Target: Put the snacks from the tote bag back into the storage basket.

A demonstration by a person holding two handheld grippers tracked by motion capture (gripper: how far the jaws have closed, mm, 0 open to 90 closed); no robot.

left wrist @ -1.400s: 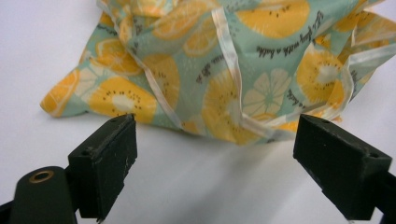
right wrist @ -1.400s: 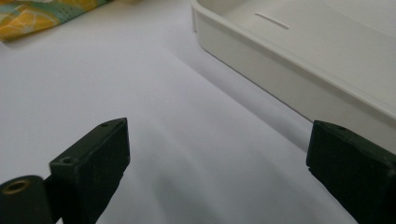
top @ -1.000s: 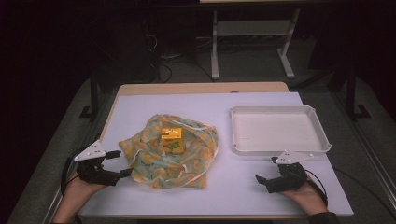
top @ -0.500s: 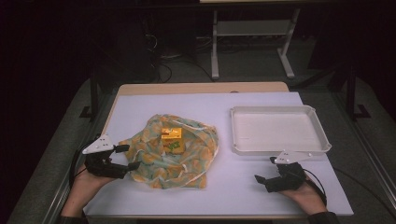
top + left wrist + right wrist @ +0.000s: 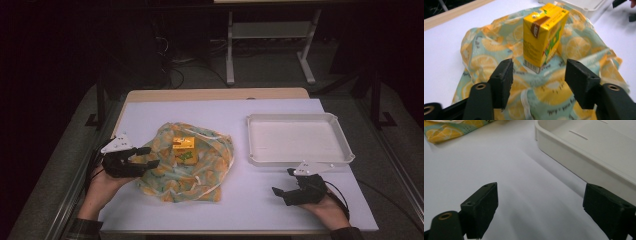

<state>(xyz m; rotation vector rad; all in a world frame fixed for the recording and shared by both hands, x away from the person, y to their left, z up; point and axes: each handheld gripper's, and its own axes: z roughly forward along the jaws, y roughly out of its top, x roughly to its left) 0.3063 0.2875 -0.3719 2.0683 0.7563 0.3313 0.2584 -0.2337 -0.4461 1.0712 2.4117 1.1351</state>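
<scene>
Black jaws of the left gripper (image 5: 537, 77) stand apart over the near edge of the cloth (image 5: 574, 50); we note that they have just been closing, with a fold of cloth lying between them but no pad pressing on it yet. We judge the aim to be that hem, so as to gather the cloth around the carton.

The left hand (image 5: 100, 187) lies low at the table's left edge, its gripper level and pointing inward across the cloth. The right gripper (image 5: 290, 191) rests on bare table (image 5: 260, 210) near the front, released, jaws wide with nothing between them; its hand (image 5: 327, 210) lies flat, apparently waiting.

Farther in, the yellow drink carton (image 5: 544, 35) stands upright on the middle of the lemon-print cloth, which is spread loosely with a white cord along its border.

Beyond the right gripper, the white tray (image 5: 340, 130) sits empty, well apart from the cloth, probably the destination.
</scene>
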